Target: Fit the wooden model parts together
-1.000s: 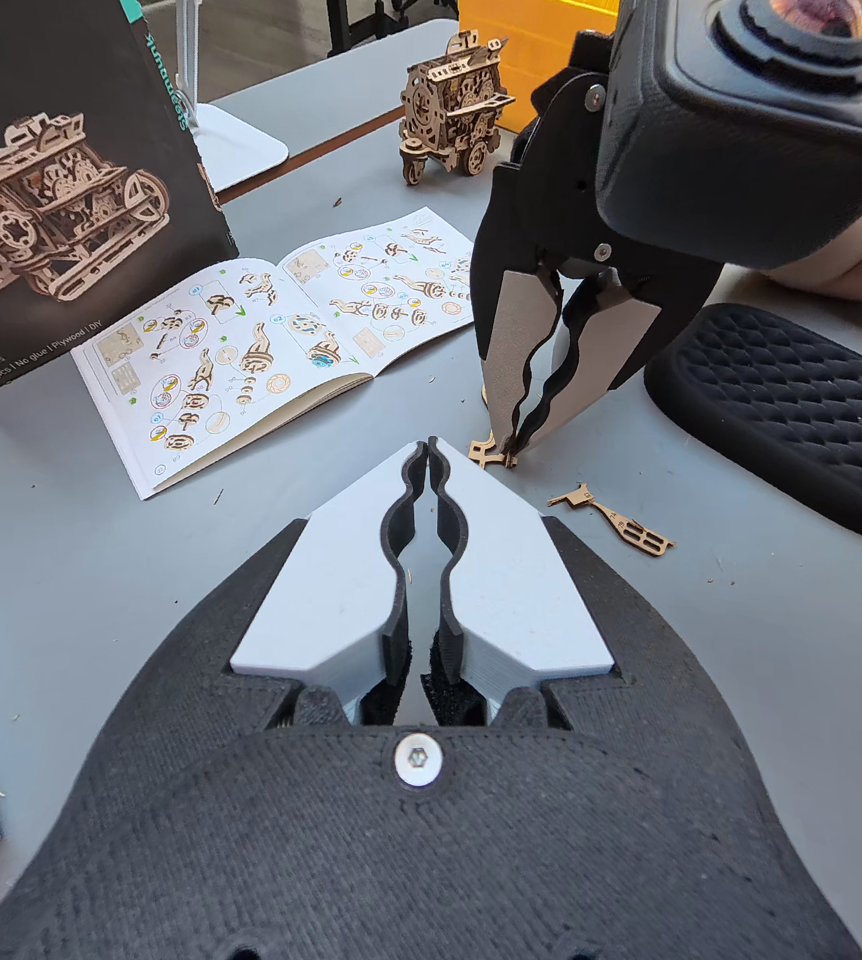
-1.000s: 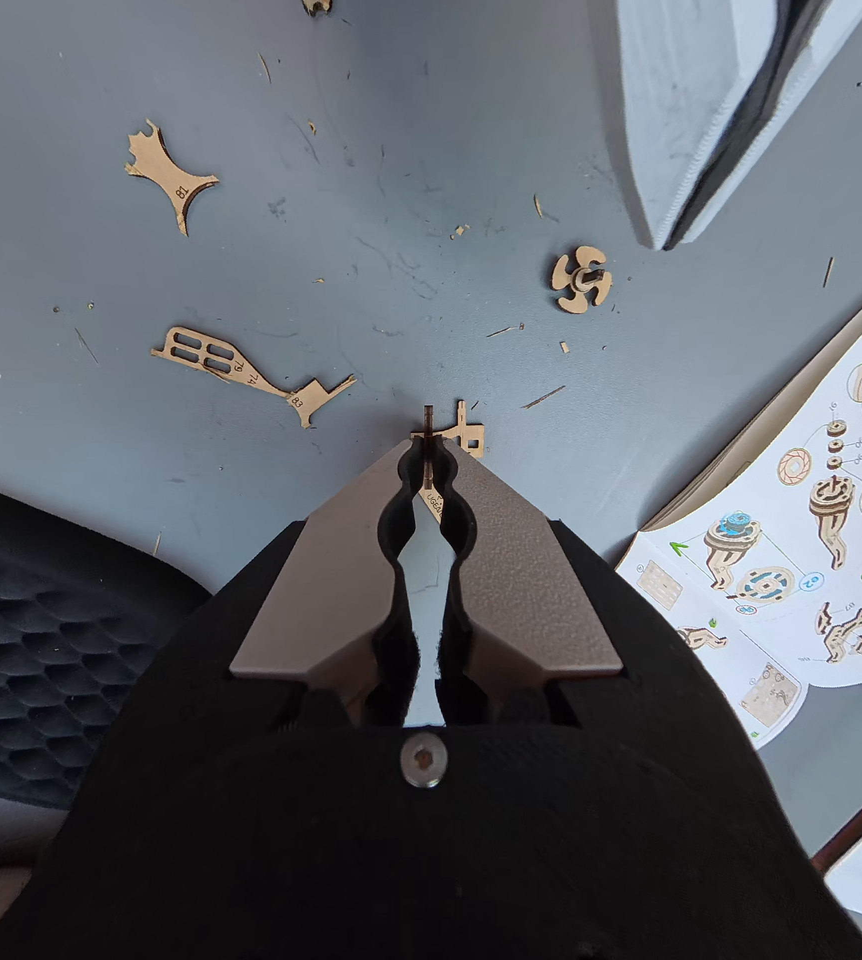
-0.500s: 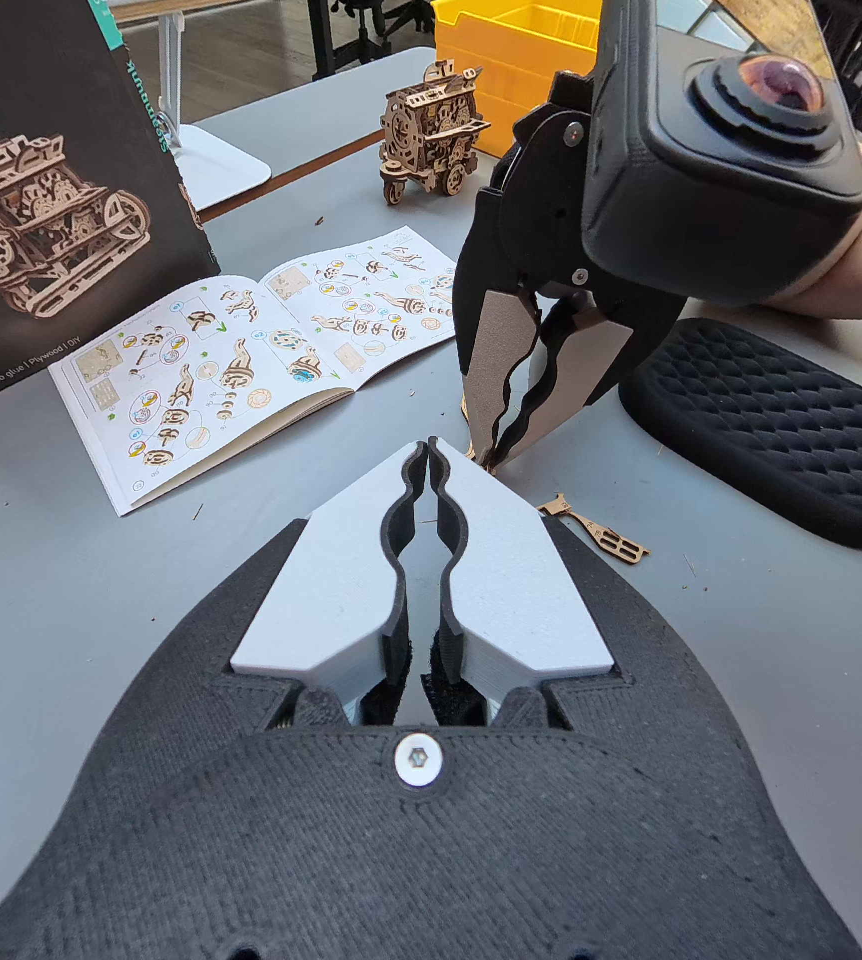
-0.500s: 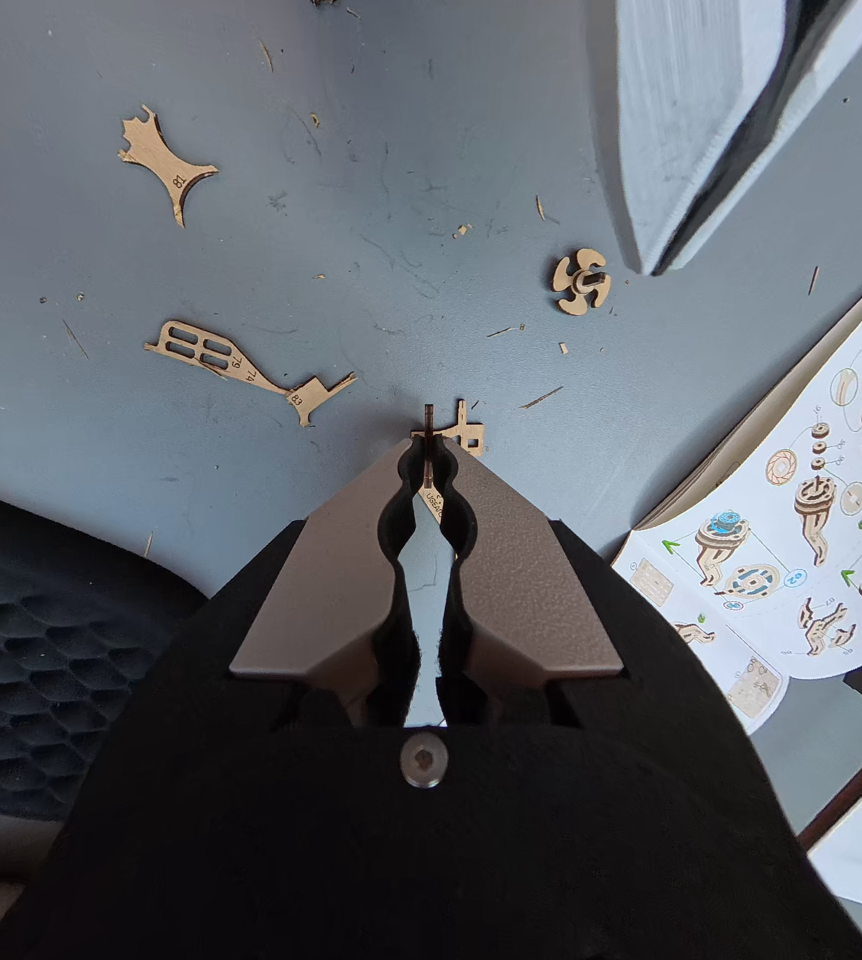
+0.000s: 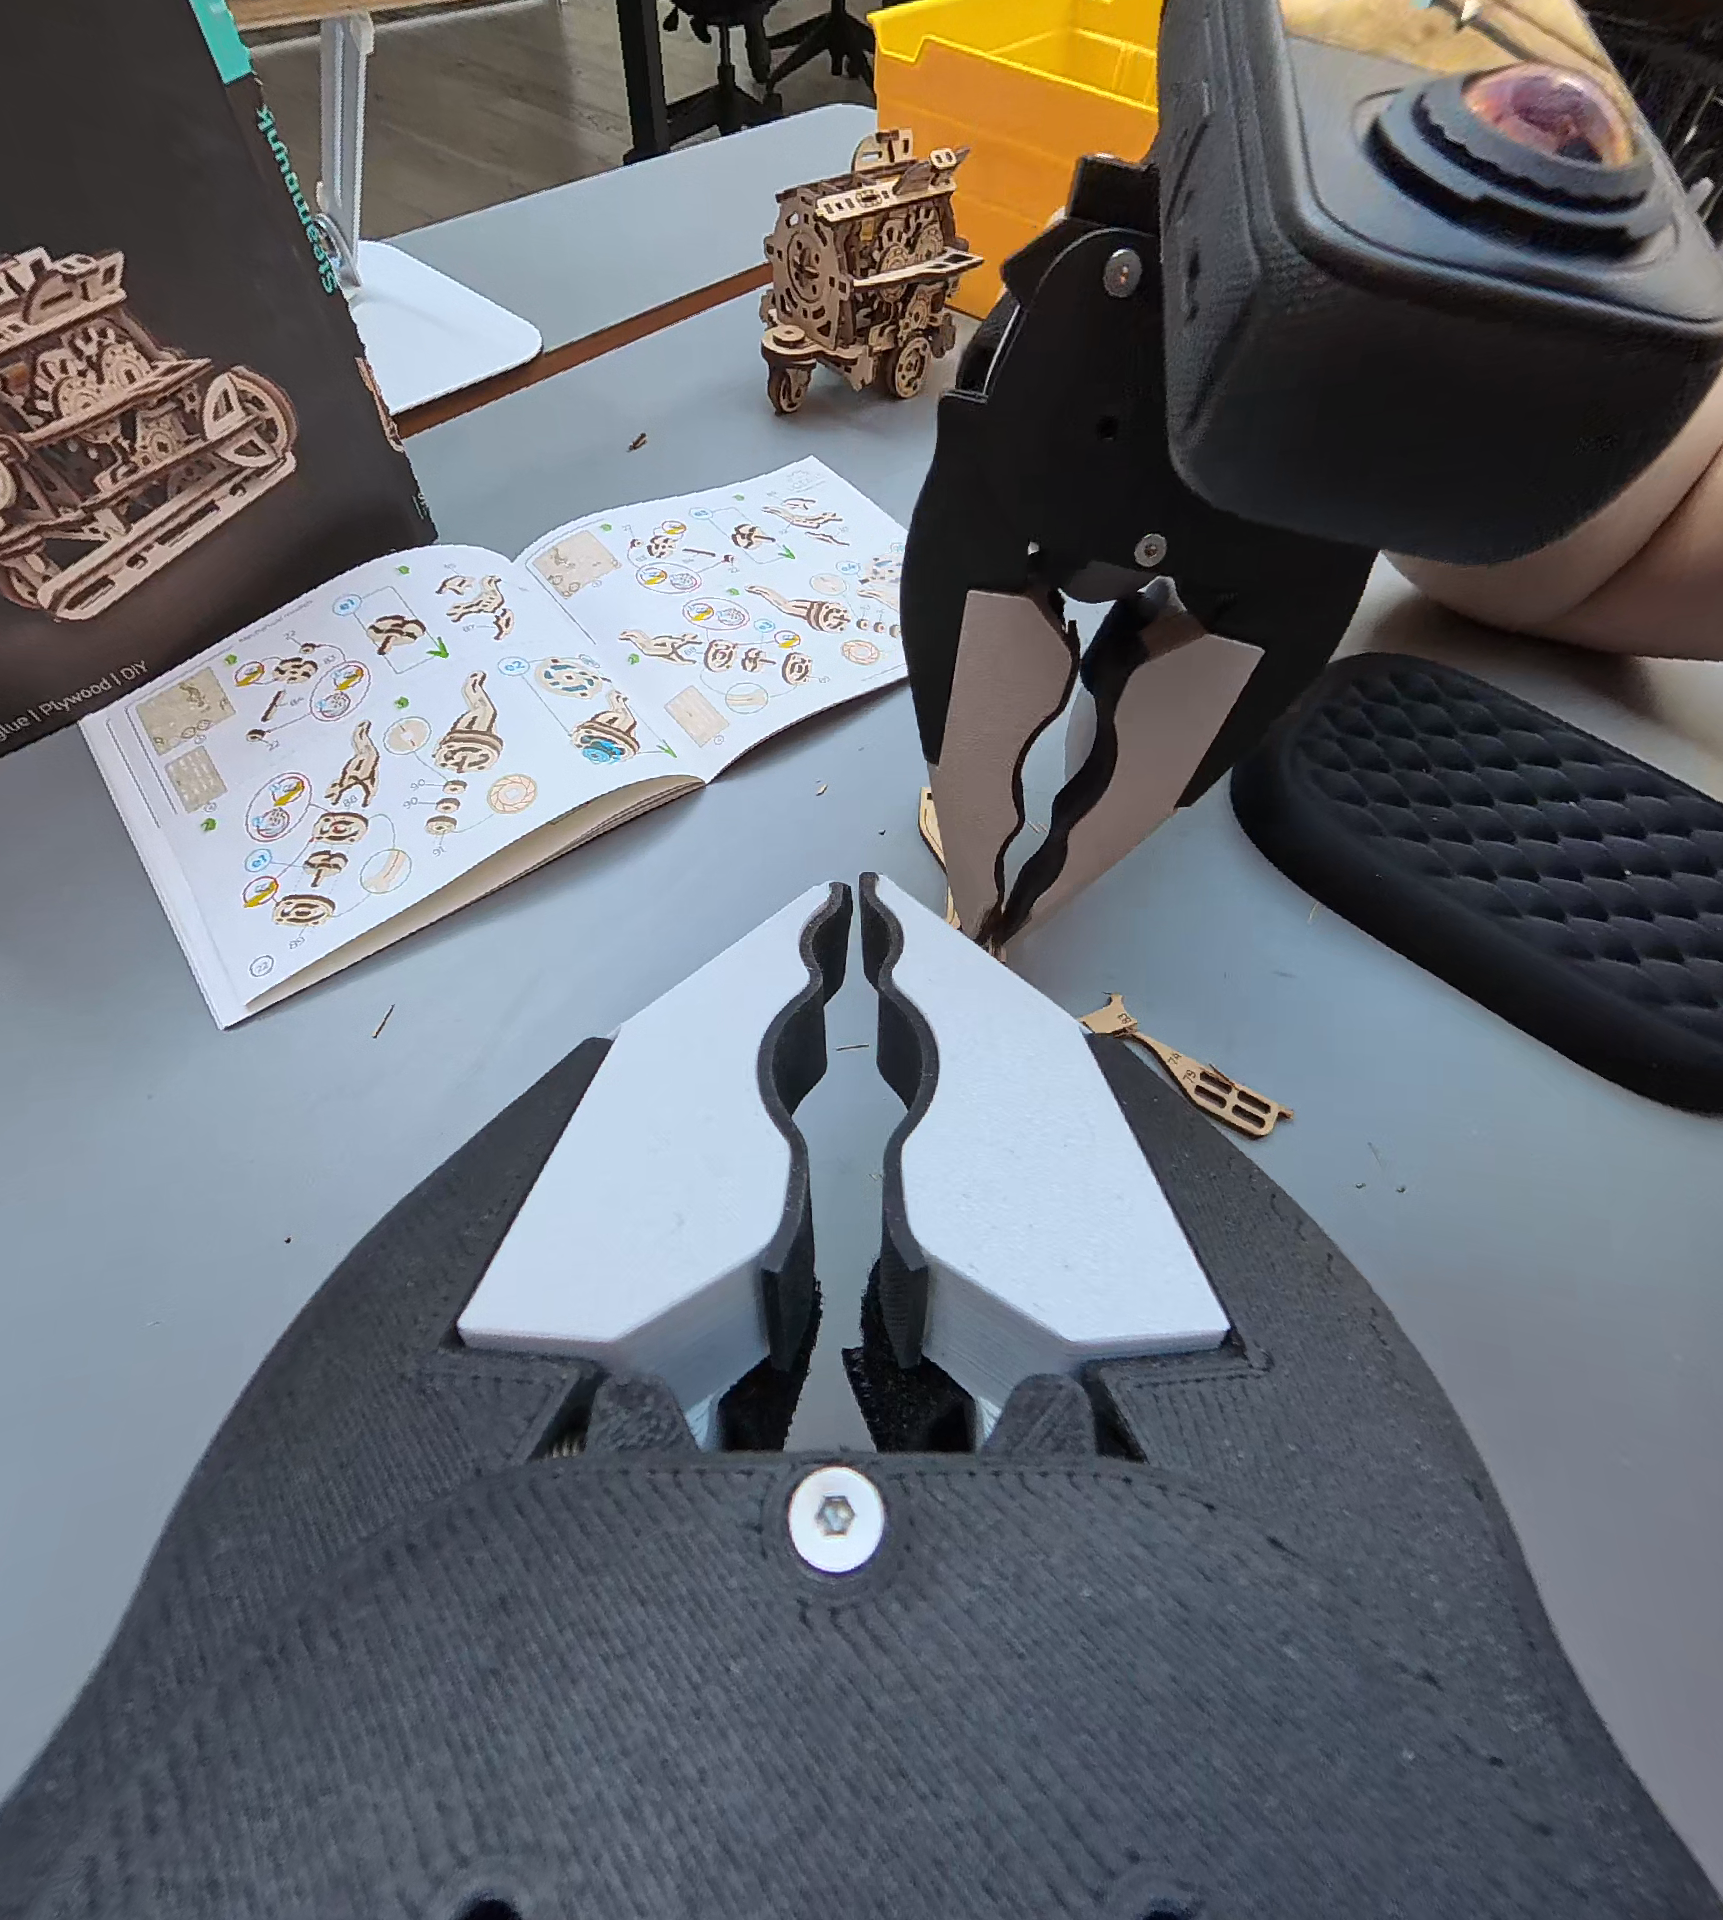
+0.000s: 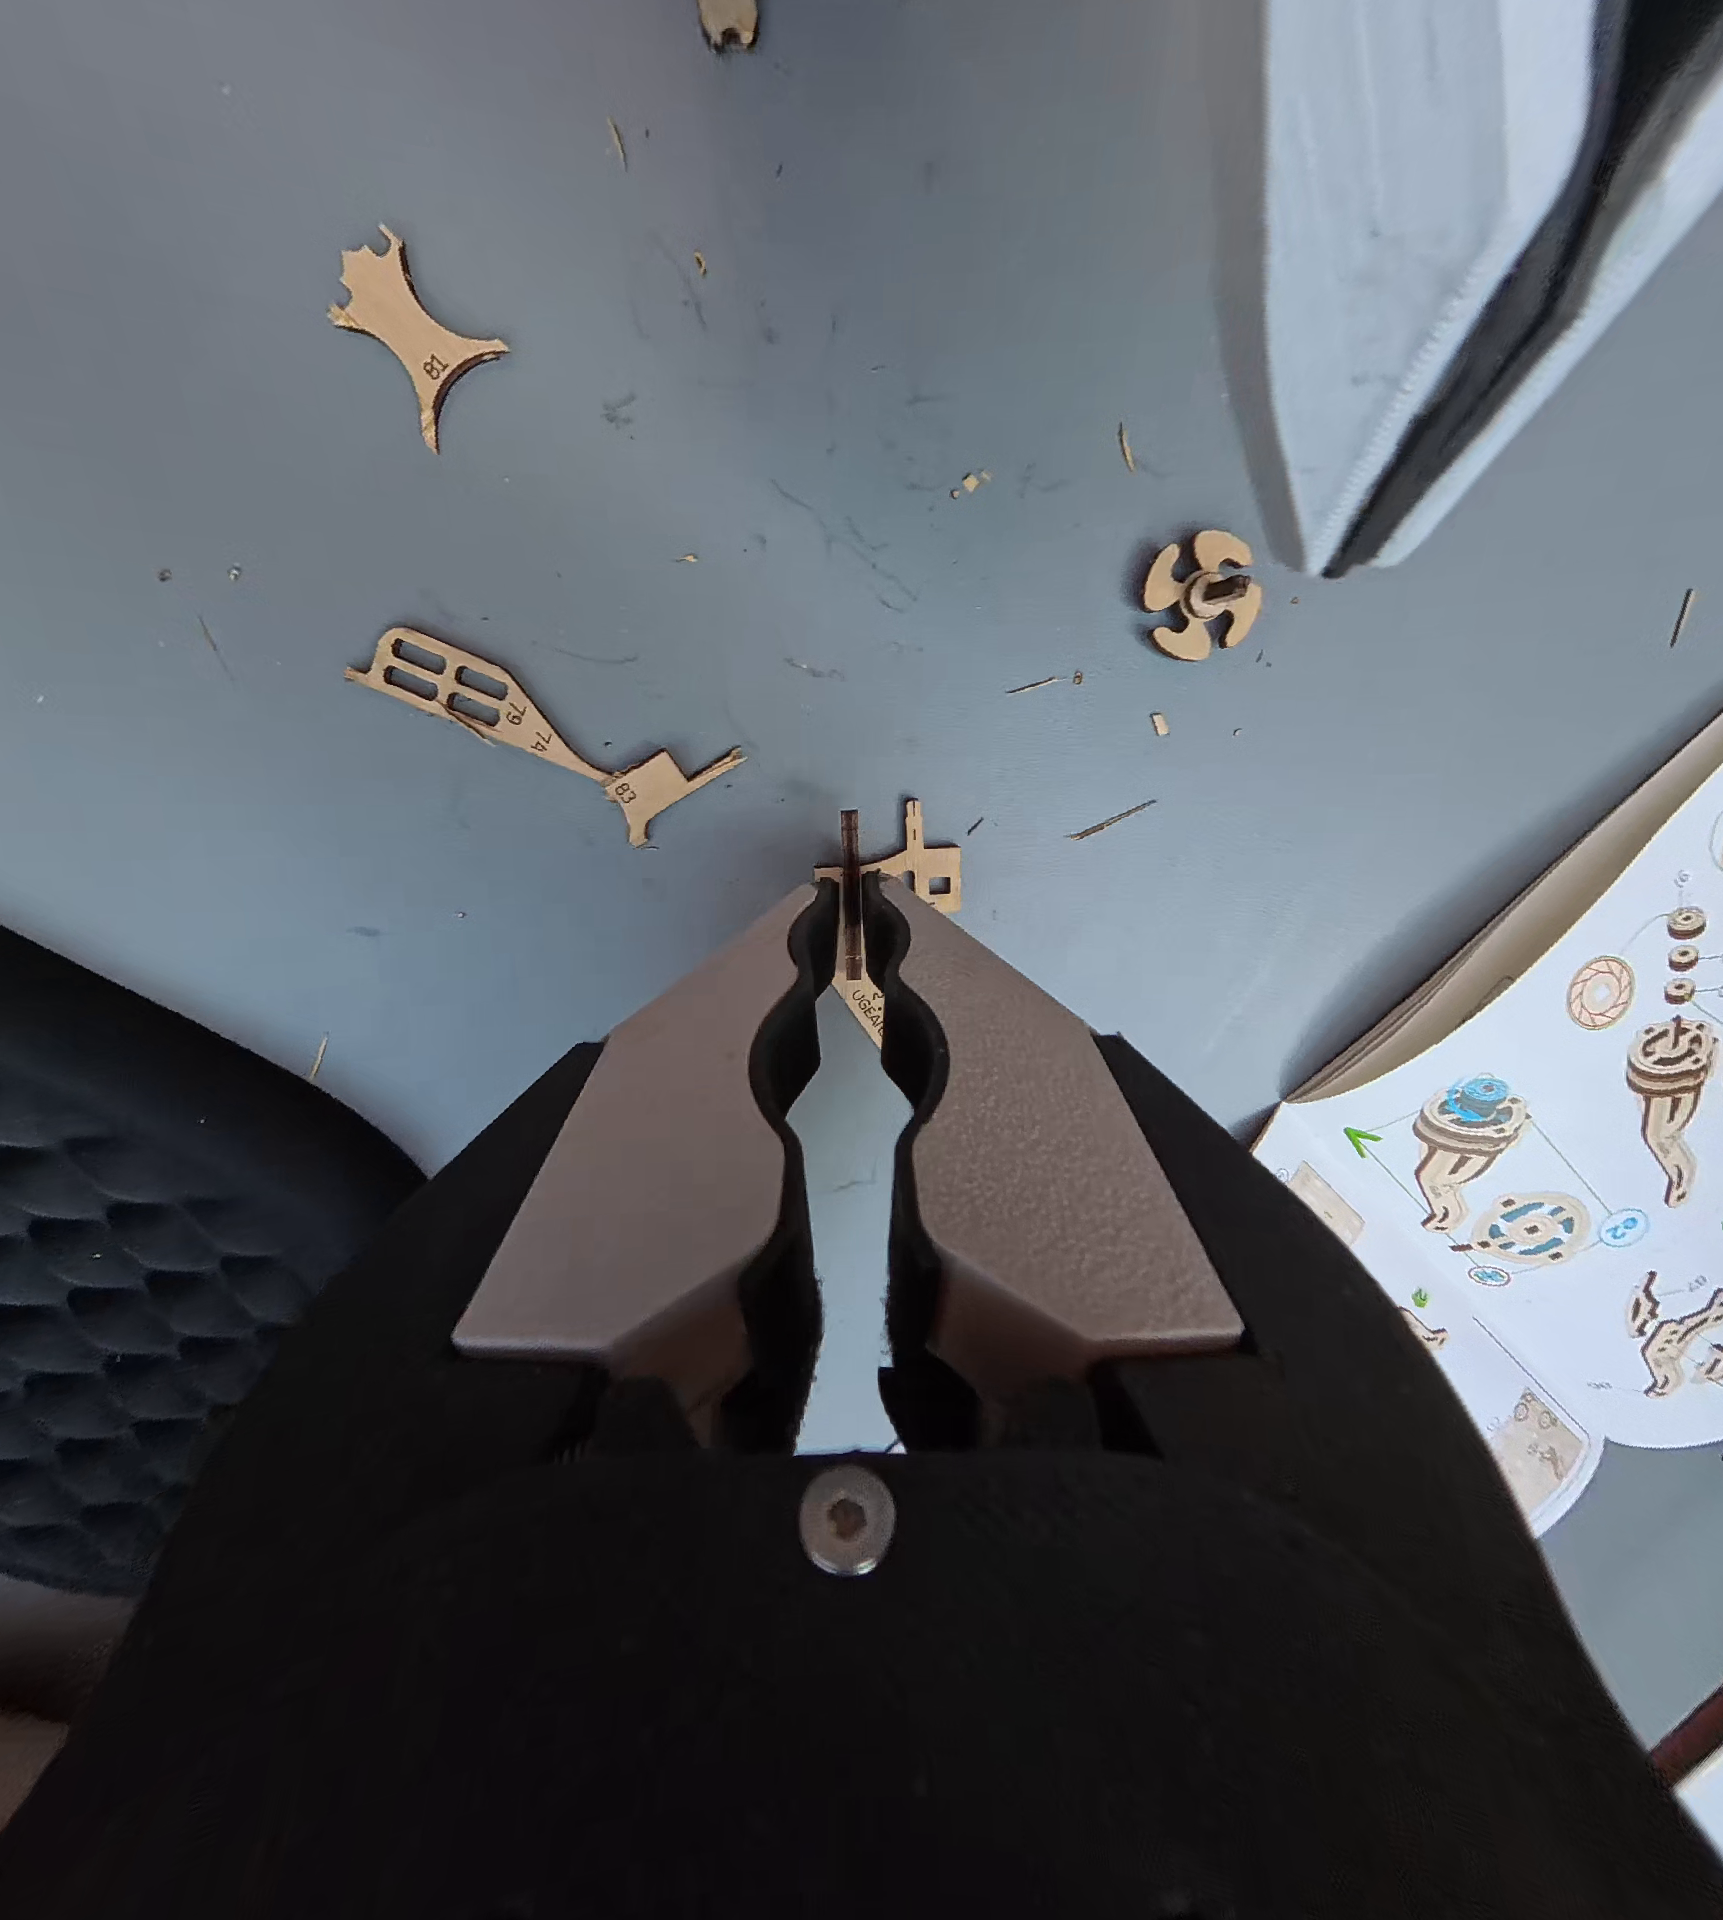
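From the left wrist view, the left tool (image 5: pixel 855 896), with white fingers lined by wavy black pads, has its tips drawn nearly together with only a thin slit between them and nothing in it, hovering over the grey surface (image 5: pixel 213 1195). Just ahead and to its right, the right tool (image 5: pixel 997 930), grey-fingered under a black camera housing, points steeply down with its tips at the surface. Right of the left tool lies a flat slotted wooden strip (image 5: pixel 1189 1075), and beyond that a black honeycomb-textured pad (image 5: pixel 1543 883). Ahead to the left lies an open white instruction booklet (image 5: pixel 483 727), with a dark model box (image 5: pixel 98 343) behind it; farther ahead stand a finished wooden gear model (image 5: pixel 862 286) and a yellow bin (image 5: pixel 1002 114). From the right wrist view, the right tool (image 6: pixel 849 888) is closed narrowly on a thin wooden piece held edge-on (image 6: pixel 849 883), which pokes out past the tips; directly beneath the tips a flat notched wooden part (image 6: pixel 924 862) lies on the surface. Ahead to the left lie the slotted strip (image 6: pixel 524 727) and a waisted, four-pointed wooden piece (image 6: pixel 415 332); ahead to the right sits a small wooden rotor with a peg (image 6: pixel 1200 597), just beside the left tool's white fingers (image 6: pixel 1376 312).
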A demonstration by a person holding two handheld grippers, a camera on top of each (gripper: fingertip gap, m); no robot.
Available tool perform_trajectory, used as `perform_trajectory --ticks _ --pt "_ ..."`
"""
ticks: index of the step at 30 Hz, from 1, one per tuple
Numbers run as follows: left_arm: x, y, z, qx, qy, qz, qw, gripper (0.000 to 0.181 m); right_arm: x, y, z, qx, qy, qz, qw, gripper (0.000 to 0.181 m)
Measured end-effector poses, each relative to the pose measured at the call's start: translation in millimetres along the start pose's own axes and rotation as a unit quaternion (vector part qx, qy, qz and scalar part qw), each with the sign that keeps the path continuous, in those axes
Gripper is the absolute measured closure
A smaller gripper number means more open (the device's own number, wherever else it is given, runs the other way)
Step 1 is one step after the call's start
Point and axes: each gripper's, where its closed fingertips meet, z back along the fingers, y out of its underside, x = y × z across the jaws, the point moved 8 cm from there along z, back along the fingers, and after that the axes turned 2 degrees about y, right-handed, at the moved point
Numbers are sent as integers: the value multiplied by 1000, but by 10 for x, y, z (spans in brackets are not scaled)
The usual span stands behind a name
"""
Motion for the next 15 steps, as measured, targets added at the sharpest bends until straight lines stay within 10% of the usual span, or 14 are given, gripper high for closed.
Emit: perform_trajectory --ticks 15 --pt "-272 204 -490 123 25 -39 991 164 -34 219 89 -46 5 3 999 161"
